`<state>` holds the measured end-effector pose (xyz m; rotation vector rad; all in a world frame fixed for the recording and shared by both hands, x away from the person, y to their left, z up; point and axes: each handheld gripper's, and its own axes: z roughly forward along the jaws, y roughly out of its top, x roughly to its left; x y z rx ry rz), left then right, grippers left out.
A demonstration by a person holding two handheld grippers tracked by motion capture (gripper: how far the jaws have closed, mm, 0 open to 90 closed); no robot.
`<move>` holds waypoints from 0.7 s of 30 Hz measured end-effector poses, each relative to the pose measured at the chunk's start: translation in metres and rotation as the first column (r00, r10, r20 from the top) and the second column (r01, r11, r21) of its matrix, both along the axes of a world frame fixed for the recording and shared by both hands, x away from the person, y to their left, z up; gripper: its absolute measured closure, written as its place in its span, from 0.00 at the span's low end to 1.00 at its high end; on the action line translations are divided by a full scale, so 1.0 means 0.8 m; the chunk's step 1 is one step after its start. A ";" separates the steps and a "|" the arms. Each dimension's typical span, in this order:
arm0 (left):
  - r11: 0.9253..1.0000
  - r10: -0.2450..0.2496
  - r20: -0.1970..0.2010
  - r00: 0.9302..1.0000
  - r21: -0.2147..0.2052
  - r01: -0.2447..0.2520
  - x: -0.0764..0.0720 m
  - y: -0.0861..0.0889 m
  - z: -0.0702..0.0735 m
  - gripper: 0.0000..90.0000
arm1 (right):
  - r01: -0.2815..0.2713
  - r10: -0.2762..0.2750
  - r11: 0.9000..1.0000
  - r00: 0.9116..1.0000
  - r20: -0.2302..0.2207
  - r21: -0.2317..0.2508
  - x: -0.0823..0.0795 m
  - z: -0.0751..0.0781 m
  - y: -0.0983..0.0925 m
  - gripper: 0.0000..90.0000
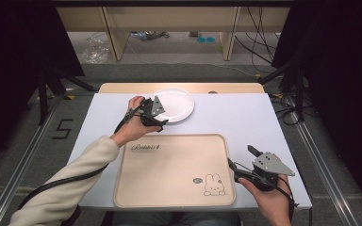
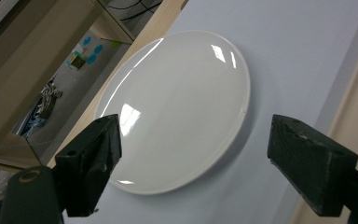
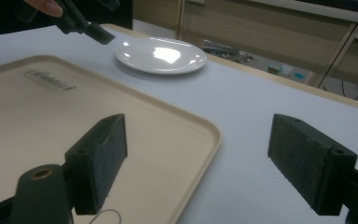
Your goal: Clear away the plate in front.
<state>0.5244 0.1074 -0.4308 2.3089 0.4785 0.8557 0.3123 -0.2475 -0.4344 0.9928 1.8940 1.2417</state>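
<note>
We see the left gripper [image 1: 158, 113] held wide, jaws empty, hovering at the near-left rim of the round glossy white plate [image 1: 174, 104], which sits on the pale blue tabletop [image 1: 245, 117] near its far edge. Right gripper [image 1: 245, 157] also wide and empty, just right of the beige rectangular plastic tray [image 1: 169, 174]. Tray carries dark script lettering at its far-left corner, unreadable to us, and a line-drawn rabbit [image 1: 211, 184] near-right.

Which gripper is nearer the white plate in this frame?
Left. The left gripper is open at the plate's near-left rim; the right gripper hangs open past the tray's right edge.
</note>
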 end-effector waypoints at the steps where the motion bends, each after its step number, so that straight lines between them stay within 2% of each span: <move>1: 1.000 -0.001 0.001 1.000 0.005 0.001 0.002 -0.002 0.000 0.19 | 0.001 -0.001 1.000 1.000 0.006 -0.003 0.000 0.000 0.000 0.23; 4: 1.000 0.001 0.001 1.000 0.018 -0.001 0.008 -0.007 -0.002 0.19 | -0.001 0.001 1.000 1.000 -0.007 -0.001 0.000 0.000 -0.001 0.23; 6: 0.999 -0.002 0.004 1.000 0.043 0.002 0.011 -0.011 -0.005 0.20 | -0.001 0.001 1.000 1.000 -0.007 -0.001 0.000 0.000 -0.001 0.23; 12: 0.997 0.000 -0.028 1.000 0.072 0.002 0.019 -0.020 -0.022 0.20 | 0.004 -0.004 1.000 1.000 -0.004 0.003 0.000 0.000 -0.001 0.23; 15: 0.997 0.002 -0.038 0.999 0.078 0.001 0.021 -0.024 -0.031 0.20 | 0.000 0.000 1.000 1.000 -0.021 -0.002 -0.001 0.000 -0.002 0.23; 16: 0.993 -0.009 -0.039 0.999 0.116 0.014 0.023 -0.024 -0.031 0.20 | 0.002 -0.002 1.000 1.000 -0.012 0.009 0.000 -0.001 -0.001 0.23; 18: 0.992 -0.005 -0.046 0.999 0.125 0.010 0.025 -0.026 -0.037 0.20 | 0.002 -0.002 1.000 1.000 -0.012 0.009 0.001 -0.001 -0.001 0.23; 21: 0.986 -0.012 -0.050 0.999 0.165 0.021 0.030 -0.032 -0.046 0.21 | 0.000 0.000 1.000 1.000 -0.015 0.004 0.000 0.000 -0.001 0.23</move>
